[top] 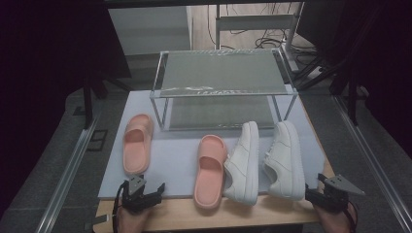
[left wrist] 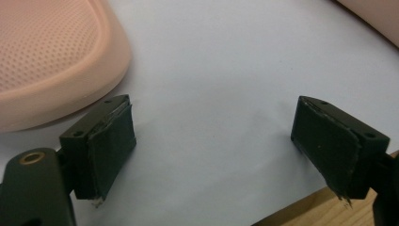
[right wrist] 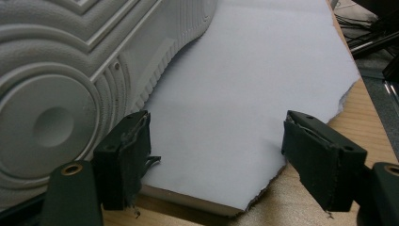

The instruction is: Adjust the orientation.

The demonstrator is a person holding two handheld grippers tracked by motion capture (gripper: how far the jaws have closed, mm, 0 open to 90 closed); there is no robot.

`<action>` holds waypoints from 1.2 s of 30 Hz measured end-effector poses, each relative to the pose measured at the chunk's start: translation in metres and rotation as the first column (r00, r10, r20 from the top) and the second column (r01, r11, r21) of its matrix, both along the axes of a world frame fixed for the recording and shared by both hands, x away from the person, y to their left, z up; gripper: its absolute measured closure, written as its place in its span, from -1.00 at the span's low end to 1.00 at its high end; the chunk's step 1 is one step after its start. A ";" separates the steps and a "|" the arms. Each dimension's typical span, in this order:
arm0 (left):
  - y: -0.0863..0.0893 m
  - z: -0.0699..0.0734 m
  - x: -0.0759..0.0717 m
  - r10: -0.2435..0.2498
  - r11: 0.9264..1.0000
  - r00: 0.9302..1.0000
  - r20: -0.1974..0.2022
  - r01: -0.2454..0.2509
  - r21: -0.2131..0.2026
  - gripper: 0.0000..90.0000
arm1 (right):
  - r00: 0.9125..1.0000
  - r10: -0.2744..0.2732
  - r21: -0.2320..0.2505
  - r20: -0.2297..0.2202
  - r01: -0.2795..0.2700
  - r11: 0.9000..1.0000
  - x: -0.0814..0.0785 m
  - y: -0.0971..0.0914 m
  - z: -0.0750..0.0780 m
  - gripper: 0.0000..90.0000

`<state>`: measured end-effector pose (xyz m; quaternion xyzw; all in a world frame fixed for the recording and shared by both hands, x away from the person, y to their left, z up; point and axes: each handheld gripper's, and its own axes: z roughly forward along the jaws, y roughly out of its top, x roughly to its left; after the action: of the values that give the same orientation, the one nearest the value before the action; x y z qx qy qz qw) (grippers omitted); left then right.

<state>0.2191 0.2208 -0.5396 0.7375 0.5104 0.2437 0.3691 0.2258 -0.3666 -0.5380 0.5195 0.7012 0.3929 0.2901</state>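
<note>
my left claw (top: 148,190) hangs at the near edge of the tabletop (top: 170,216), its jaws spread wide with nothing between them but the pale mat (left wrist: 226,70). just ahead of it and a touch to its left lies the first pink slide (top: 137,143), heel toward me; in the left gripper view that heel (left wrist: 51,66) sits right beside my left pad (left wrist: 110,150) without touching it. off to the right of that claw, the second pink slide (top: 211,171) lies with its heel over the mat's near edge. beyond it the two white sneakers (top: 265,160) stand side by side, the left one touching the slide. my right claw (top: 316,191) waits just behind the heel of the right sneaker (top: 285,158), jaws spread too and pinching nothing; in the right gripper view its ridged sole (right wrist: 56,94) is up against my left pad (right wrist: 129,155). the rack (top: 223,77) stands well ahead of both claws, and both its shelves are bare. so i judge the job barely begun: all four shoes sit on the mat, none lifted, none shelved. what is left is every grasp and every placement, likely starting with the slide and sneaker nearest my claws.
</note>
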 end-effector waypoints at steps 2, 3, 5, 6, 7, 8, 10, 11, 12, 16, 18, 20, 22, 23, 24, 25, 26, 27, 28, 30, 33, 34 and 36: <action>0.000 0.000 0.000 -0.001 1.000 1.000 -0.001 0.001 0.000 -0.69 | 1.000 -0.001 0.000 0.000 0.001 1.000 0.000 0.000 0.000 -0.45; 0.000 0.000 0.000 -0.001 1.000 1.000 0.000 0.001 0.000 -0.69 | 1.000 -0.001 0.001 0.000 0.001 1.000 0.000 0.000 0.000 -0.45; 0.000 0.000 0.000 -0.002 1.000 1.000 0.000 0.002 0.001 -0.69 | 1.000 -0.003 0.005 -0.001 0.003 1.000 0.000 0.000 0.000 -0.45; 0.000 0.000 0.000 -0.002 1.000 1.000 0.000 0.002 0.000 -0.69 | 1.000 -0.003 0.008 -0.001 0.003 1.000 0.000 0.000 0.000 -0.45; 0.000 0.000 0.000 -0.002 1.000 1.000 0.000 0.002 0.000 -0.69 | 1.000 -0.003 0.008 0.000 0.003 1.000 0.000 0.000 0.000 -0.44; 0.000 0.000 0.000 -0.002 1.000 1.000 0.000 0.002 0.000 -0.69 | 1.000 -0.003 0.011 -0.002 0.003 1.000 0.000 -0.001 0.000 -0.41; 0.000 0.000 0.000 -0.002 1.000 1.000 0.000 0.002 0.000 -0.69 | 1.000 -0.007 0.010 0.000 0.007 1.000 -0.001 -0.001 0.000 -0.38; 0.000 0.000 0.000 -0.002 1.000 1.000 0.000 0.002 0.000 -0.69 | 1.000 -0.008 0.013 0.001 0.008 1.000 -0.001 -0.002 0.000 -0.35; 0.000 0.000 0.000 -0.001 1.000 1.000 0.000 0.001 -0.002 -0.69 | 1.000 -0.012 0.017 0.002 0.012 1.000 -0.001 -0.004 0.000 -0.29; 0.000 0.000 0.000 0.000 1.000 1.000 0.001 0.000 -0.002 -0.70 | 1.000 -0.019 0.007 0.006 0.019 1.000 0.000 -0.005 0.001 -0.30; 0.000 0.000 0.000 0.001 1.000 1.000 0.000 -0.001 -0.003 -0.70 | 0.999 -0.044 0.005 -0.002 0.044 0.999 0.001 -0.006 0.001 -0.40; 0.000 0.000 0.001 0.002 1.000 1.000 0.000 -0.002 -0.003 -0.70 | 0.998 -0.056 0.031 -0.018 0.056 0.998 0.002 -0.009 0.000 -0.44; -0.001 0.000 0.001 0.005 1.000 1.000 0.000 -0.005 -0.003 -0.71 | 0.998 -0.056 0.065 -0.036 0.058 0.996 0.003 -0.012 -0.001 -0.43; -0.001 0.000 0.001 0.006 1.000 1.000 0.000 -0.006 -0.004 -0.71 | 0.998 -0.053 0.084 -0.047 0.057 0.995 0.003 -0.014 -0.001 -0.43; -0.001 0.000 0.001 0.007 1.000 1.000 0.000 -0.007 -0.004 -0.71 | 0.997 -0.051 0.106 -0.058 0.057 0.993 0.004 -0.016 -0.002 -0.43; -0.001 0.000 0.001 0.007 1.000 1.000 0.000 -0.007 -0.005 -0.71 | 0.996 -0.053 0.125 -0.067 0.061 0.990 0.004 -0.017 -0.003 -0.43; -0.001 0.000 0.001 0.007 1.000 1.000 -0.001 -0.007 -0.004 -0.71 | 0.996 -0.051 0.134 -0.070 0.060 0.989 0.005 -0.018 -0.003 -0.43; -0.001 0.000 0.001 0.007 1.000 1.000 -0.001 -0.007 -0.004 -0.71 | 0.996 -0.052 0.134 -0.070 0.061 0.989 0.004 -0.018 -0.003 -0.43; -0.001 0.000 0.001 0.007 1.000 1.000 -0.002 -0.007 -0.004 -0.71 | 0.996 -0.054 0.134 -0.069 0.063 0.989 0.004 -0.018 -0.003 -0.41; -0.001 0.000 0.001 0.007 1.000 1.000 -0.002 -0.007 -0.005 -0.71 | 0.995 -0.056 0.158 -0.080 0.068 0.985 0.005 -0.019 -0.004 -0.42; -0.001 0.000 0.001 0.006 1.000 1.000 -0.002 -0.006 -0.005 -0.71 | 0.991 -0.056 0.242 -0.125 0.085 0.967 0.007 -0.025 -0.007 -0.44; -0.001 0.000 0.001 0.006 1.000 1.000 -0.003 -0.006 -0.005 -0.71 | 0.990 -0.053 0.263 -0.130 0.086 0.961 0.007 -0.027 -0.008 -0.44; 0.000 0.000 0.001 0.005 1.000 1.000 -0.003 -0.005 -0.006 -0.71 | 0.990 -0.053 0.258 -0.130 0.086 0.962 0.007 -0.026 -0.008 -0.44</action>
<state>0.2199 0.2203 -0.5396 0.7355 0.5136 0.2419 0.3698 0.2329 -0.3929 -0.5460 0.6006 0.6407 0.4394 0.1889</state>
